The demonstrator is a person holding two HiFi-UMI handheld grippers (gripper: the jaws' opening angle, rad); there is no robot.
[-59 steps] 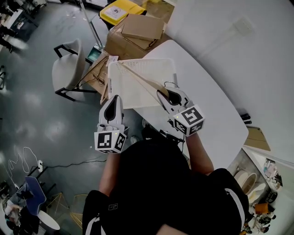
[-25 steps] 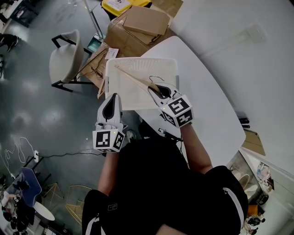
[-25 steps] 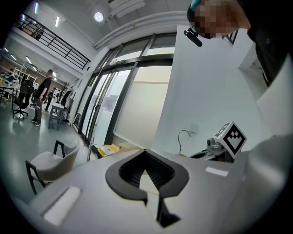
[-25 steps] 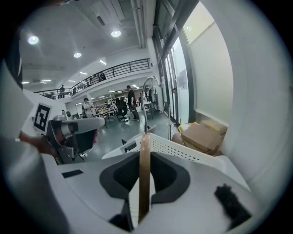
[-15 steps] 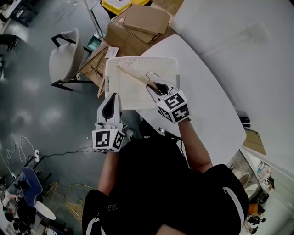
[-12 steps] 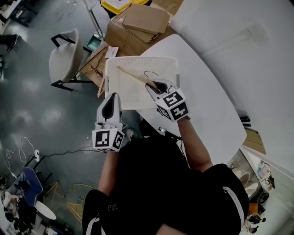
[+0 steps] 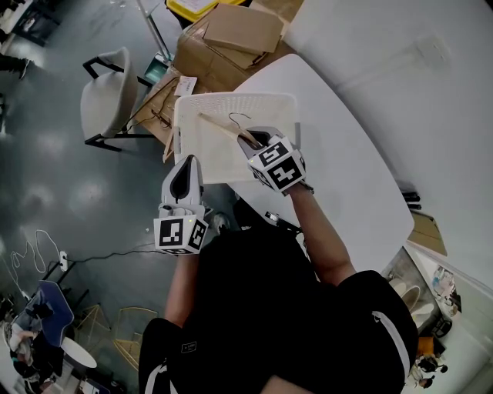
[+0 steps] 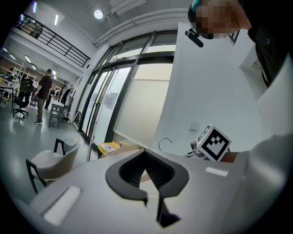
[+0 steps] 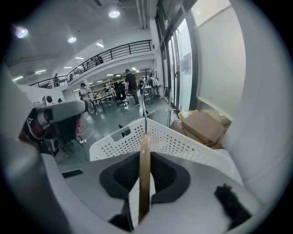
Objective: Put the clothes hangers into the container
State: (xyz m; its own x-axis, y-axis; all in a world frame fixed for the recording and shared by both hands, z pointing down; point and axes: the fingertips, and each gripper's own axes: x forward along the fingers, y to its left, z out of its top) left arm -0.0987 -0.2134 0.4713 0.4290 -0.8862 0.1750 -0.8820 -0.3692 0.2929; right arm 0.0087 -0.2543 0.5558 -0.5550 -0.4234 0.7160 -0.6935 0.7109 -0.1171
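Note:
In the head view a white perforated basket (image 7: 202,158) sits at the near end of the white table (image 7: 347,169). My right gripper (image 7: 258,142) hangs over the basket's right half, shut on a wooden clothes hanger (image 7: 219,127) that slants across the inside, its wire hook (image 7: 239,117) sticking up. The right gripper view shows the wooden bar (image 9: 144,164) clamped edge-on between the pads, with the basket wall (image 9: 183,141) just beyond. My left gripper (image 7: 187,164) stays off the table's left edge, beside the basket, shut with nothing in it (image 8: 151,183).
Cardboard boxes (image 7: 231,38) are stacked on the floor behind the basket, with a yellow bin (image 7: 192,6) further back. A grey chair (image 7: 108,96) stands to the left. A white wall (image 7: 400,69) runs along the table's right side.
My right gripper has carried the hanger leftward and down into the basket, tipping further downward. The left gripper has stayed where it was.

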